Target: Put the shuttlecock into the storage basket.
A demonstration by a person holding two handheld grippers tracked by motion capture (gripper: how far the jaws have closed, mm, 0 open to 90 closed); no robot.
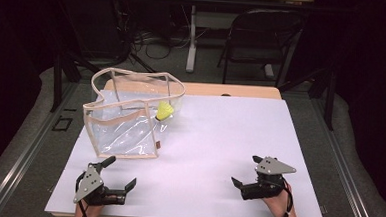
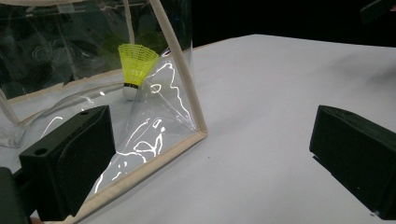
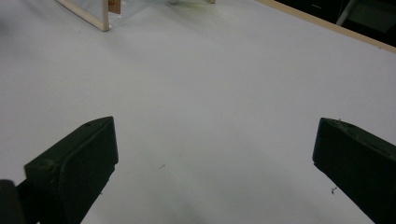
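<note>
A clear plastic bag (image 1: 125, 120) with beige trim stands open at the table's left rear. A yellow shuttlecock (image 1: 164, 111) with a white cork sits inside the bag near its right wall; the left gripper view shows the shuttlecock (image 2: 135, 67) upright behind the clear wall of the bag (image 2: 159, 116). My left gripper (image 1: 119, 173) rests near the front left edge, open and empty, just in front of the bag's near corner. My right gripper (image 1: 245, 171) lies at the front right, open and empty, well apart from the bag. The right gripper view has the bag's corner (image 3: 100, 14) far off.
The white table top (image 1: 214, 139) spreads between the grippers and bag. A wooden edge (image 1: 232, 90) runs along its rear. Behind the table stand a black folding chair (image 1: 262, 39) and a desk leg (image 1: 192, 38) with cables on the floor.
</note>
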